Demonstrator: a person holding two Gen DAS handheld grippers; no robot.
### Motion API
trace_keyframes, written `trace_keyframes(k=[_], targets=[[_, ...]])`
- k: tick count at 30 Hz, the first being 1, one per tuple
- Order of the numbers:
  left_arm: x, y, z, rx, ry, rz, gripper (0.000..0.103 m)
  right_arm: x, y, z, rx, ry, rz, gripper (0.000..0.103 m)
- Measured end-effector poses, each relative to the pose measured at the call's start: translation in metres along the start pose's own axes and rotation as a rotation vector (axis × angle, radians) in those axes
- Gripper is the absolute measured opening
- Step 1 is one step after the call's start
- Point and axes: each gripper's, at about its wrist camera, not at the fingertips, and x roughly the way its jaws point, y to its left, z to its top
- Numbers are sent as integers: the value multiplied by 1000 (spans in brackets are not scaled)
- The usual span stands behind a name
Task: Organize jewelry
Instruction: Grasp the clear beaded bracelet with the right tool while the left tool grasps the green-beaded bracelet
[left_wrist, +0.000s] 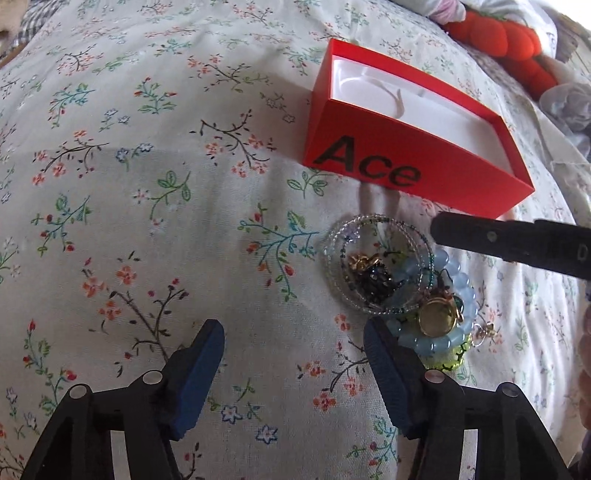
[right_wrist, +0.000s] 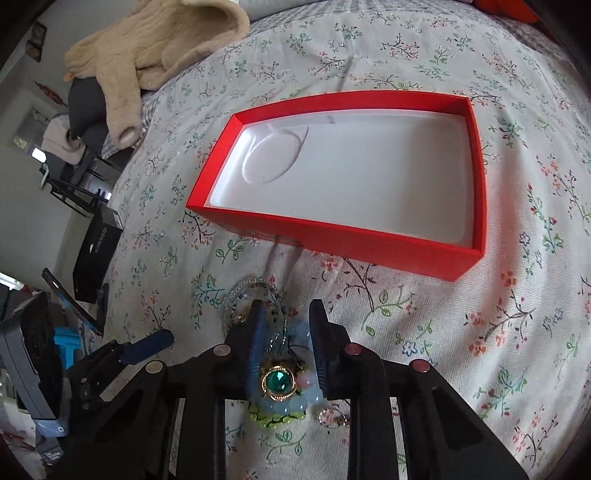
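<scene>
1. We see one red box (right_wrist: 332, 236) lying open and empty on the bed (left_wrist: 147, 184), just beyond the jewelry, so that pieces can be dropped straight in

2. The jewelry pile (left_wrist: 399, 284) sits on the sheet in front of the box: we count one blue bead bracelet (left_wrist: 454, 332), one green-stone brooch (right_wrist: 277, 382), a few thin beaded bangles (left_wrist: 369, 229) and a dark tangle we cannot separate

3. Our right claw (right_wrist: 286, 347) straddles the pile with its jaws narrowed around the blue beads; whether the pads already press on them we cannot tell

4. Our left claw (left_wrist: 295, 354) hangs released beside the pile, nothing between its jaws, probably waiting to steady or take another piece

5. A cream garment (right_wrist: 147, 44) lies at the bed's far edge
</scene>
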Motion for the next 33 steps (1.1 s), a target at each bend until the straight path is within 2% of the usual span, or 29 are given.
trace_keyframes(k=[4,6,9,17,23,27,31,33], targets=[[3,-1,5,1,-7,-14,65,12,2,4,-23,13,9,24],[3,-2,9,-3,-10,-23,65,16,3,4,-30,28,9,8],[5,-2,12,-6,-13,-31,64,13,1,4,-35,17,13,2],[12,2,19,-23,-14,-31,44,-17,-10,0,18,-21,24,2],[18,0,25,-38,-14,-42,35,-47,-23,-6,43,-68,-51,2],[27,-8,29,-17,-9,-18,28,-61,-35,-12,56,-90,-83,2],[35,-15,36,3,-4,12,16,-63,-42,-17,72,-82,-102,2],[38,-20,39,18,-2,24,7,-64,-45,-20,78,-76,-100,2]])
